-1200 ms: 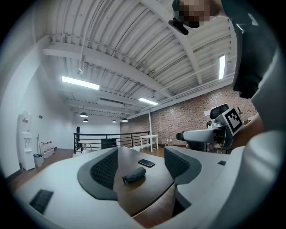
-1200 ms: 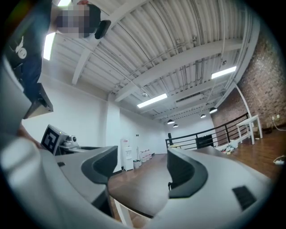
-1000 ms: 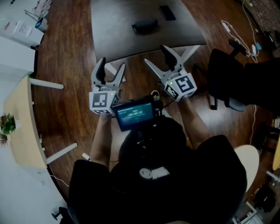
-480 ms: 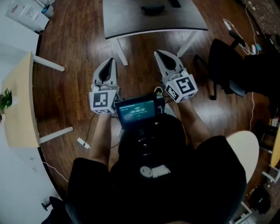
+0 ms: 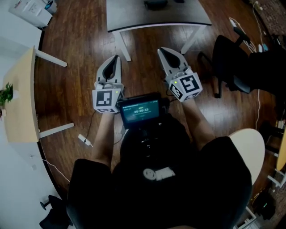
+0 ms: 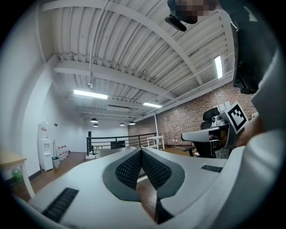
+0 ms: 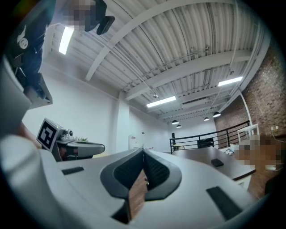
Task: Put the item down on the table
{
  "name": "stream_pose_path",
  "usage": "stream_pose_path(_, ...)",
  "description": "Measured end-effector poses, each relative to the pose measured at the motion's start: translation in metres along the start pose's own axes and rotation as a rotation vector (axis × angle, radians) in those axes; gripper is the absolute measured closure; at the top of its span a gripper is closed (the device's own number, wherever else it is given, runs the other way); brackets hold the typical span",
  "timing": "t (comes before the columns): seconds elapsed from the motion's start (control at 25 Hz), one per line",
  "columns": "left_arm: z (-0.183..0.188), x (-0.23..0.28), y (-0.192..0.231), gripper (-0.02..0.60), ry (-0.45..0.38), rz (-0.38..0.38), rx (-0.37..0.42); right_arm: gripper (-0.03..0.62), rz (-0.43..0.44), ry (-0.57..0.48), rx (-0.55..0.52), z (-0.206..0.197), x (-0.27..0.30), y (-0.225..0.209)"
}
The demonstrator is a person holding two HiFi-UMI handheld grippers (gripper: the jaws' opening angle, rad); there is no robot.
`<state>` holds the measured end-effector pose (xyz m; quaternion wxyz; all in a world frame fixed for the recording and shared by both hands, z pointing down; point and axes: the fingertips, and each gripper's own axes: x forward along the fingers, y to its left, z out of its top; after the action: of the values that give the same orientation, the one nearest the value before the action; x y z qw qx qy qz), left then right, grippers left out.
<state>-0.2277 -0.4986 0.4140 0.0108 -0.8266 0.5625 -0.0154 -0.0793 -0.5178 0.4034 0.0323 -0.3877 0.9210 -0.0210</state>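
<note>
The grey table point(image 5: 134, 18) stands at the top of the head view, beyond both grippers. A dark item point(image 5: 155, 3) lies on it, cut off by the frame's top edge. My left gripper point(image 5: 117, 58) hangs over the wooden floor short of the table, jaws shut with nothing between them. To its right, my right gripper point(image 5: 161, 50) is likewise shut and empty. In the left gripper view the left gripper point(image 6: 141, 150) has its pads pressed together. The right gripper view shows the right gripper point(image 7: 143, 151) the same way, with the table point(image 7: 201, 157) at right and a flat black object point(image 7: 216, 163) on it.
A black office chair point(image 5: 232, 58) stands right of the table. A light wooden desk point(image 5: 20, 103) with a small plant point(image 5: 5, 94) runs along the left. A pale round seat point(image 5: 250, 152) is at lower right. A plug and cable point(image 5: 85, 141) lie on the floor.
Both grippers' jaws went from wide open to shut, with nothing in them. The table and the dark item slid toward the top of the frame as the grippers drew back from it.
</note>
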Motion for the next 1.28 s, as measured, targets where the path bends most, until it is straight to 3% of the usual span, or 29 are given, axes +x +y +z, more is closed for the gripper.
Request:
stream_pose_path(0.28,0.018,-0.038,-0.046,0.580,-0.018,-0.013,-0.002,0.591,-0.003,-0.001,0.009,0.010,-0.053,0.019)
stream_pose_path(0.92,0.020,-0.188,-0.199,0.581,-0.030,-0.053,0.029,0.591,-0.077,0.001,0.026,0.003,-0.257,0.087)
stream_pose_path(1.28,0.032,-0.270,-0.229,0.581,-0.017,-0.028,0.047,0.591,-0.033,-0.004,0.034,0.009,-0.313,0.152)
